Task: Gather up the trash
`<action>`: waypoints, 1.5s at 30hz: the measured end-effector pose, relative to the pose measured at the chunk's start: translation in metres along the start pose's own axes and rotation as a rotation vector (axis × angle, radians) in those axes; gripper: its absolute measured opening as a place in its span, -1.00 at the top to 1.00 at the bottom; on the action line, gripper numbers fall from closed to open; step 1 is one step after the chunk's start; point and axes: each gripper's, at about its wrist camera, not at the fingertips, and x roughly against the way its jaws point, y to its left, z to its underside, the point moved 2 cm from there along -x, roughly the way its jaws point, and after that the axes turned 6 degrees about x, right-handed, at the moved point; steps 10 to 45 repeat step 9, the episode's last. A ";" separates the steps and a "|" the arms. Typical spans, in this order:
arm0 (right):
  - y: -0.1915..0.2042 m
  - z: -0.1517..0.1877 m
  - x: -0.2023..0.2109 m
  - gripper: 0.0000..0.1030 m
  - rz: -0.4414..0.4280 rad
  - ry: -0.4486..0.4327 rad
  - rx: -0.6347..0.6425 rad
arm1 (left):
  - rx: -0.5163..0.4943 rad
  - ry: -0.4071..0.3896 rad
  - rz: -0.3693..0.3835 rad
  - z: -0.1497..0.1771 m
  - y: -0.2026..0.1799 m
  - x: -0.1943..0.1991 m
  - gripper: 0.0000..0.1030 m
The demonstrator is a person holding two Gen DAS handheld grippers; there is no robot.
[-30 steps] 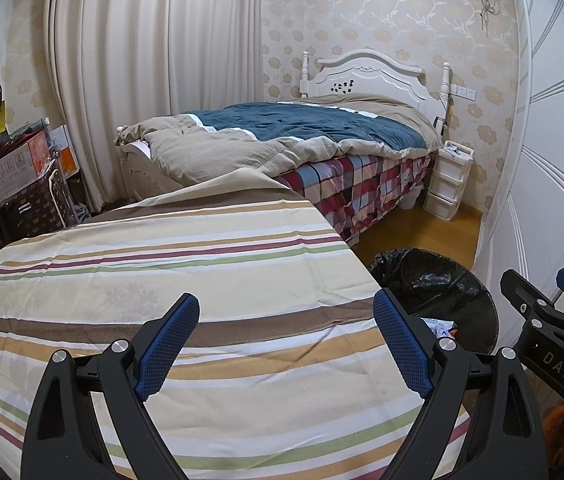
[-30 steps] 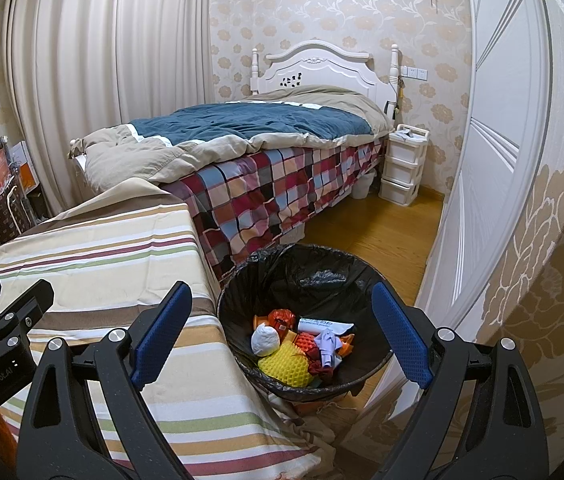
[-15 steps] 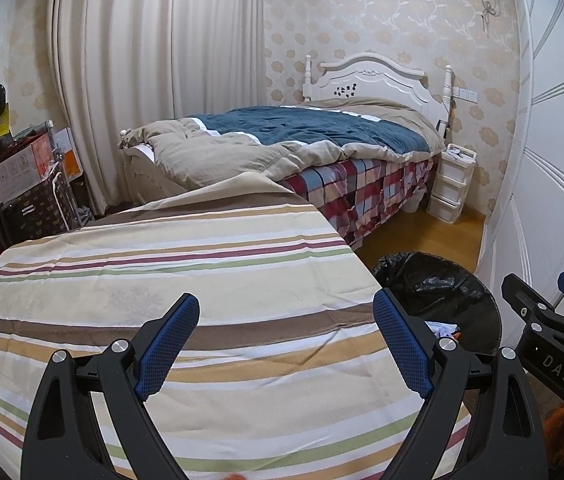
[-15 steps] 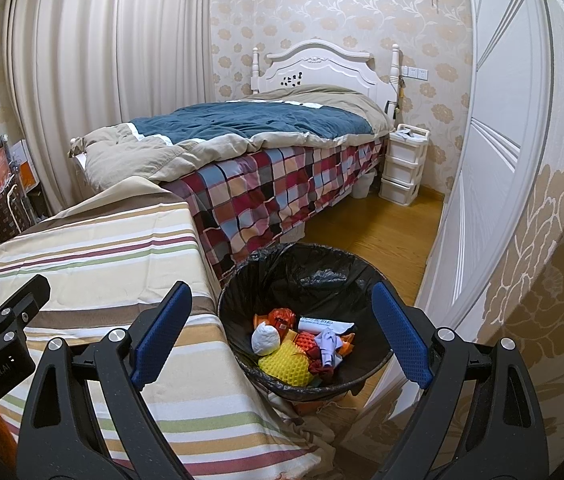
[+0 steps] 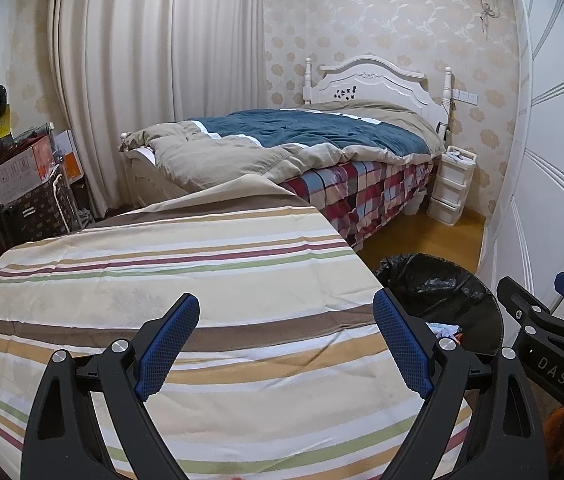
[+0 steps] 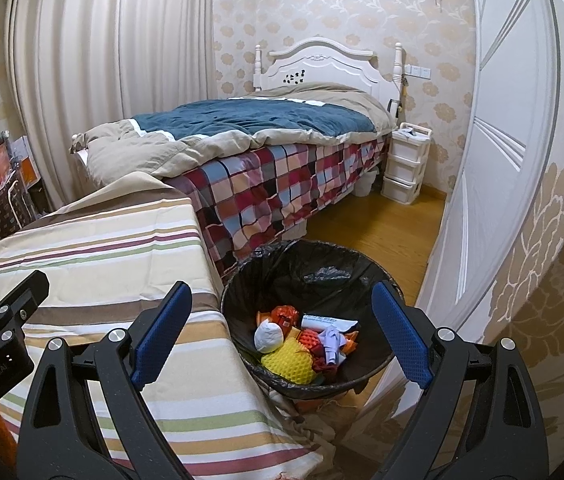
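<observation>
A bin with a black liner (image 6: 313, 276) stands on the floor right of the striped table (image 6: 94, 256). Several pieces of trash lie in it, among them a yellow foam net (image 6: 287, 362), a white ball (image 6: 269, 336) and crumpled paper (image 6: 331, 340). My right gripper (image 6: 282, 340) is open and empty, held above the bin's near edge. My left gripper (image 5: 286, 344) is open and empty above the striped tablecloth (image 5: 170, 280). The bin (image 5: 441, 296) shows at the right in the left wrist view. Each gripper shows at the edge of the other's view.
A bed (image 6: 266, 144) with a blue and beige duvet stands behind the table. A white drawer unit (image 6: 405, 164) is by the headboard. A white wardrobe door (image 6: 501, 168) is close on the right. Boxes and a cart (image 5: 22, 184) stand at the left.
Both grippers stayed open. The left wrist view has shifted slightly, so the bed sits a little further right; the right wrist view is nearly the same.
</observation>
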 end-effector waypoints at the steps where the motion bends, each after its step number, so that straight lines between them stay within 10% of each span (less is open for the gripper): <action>1: 0.002 0.001 -0.001 -0.73 -0.001 0.001 0.002 | -0.002 -0.002 -0.003 0.000 0.001 0.000 -0.71; 45: 0.024 0.003 -0.009 -0.73 -0.027 0.016 0.036 | -0.003 0.016 -0.054 0.001 0.023 -0.009 -0.71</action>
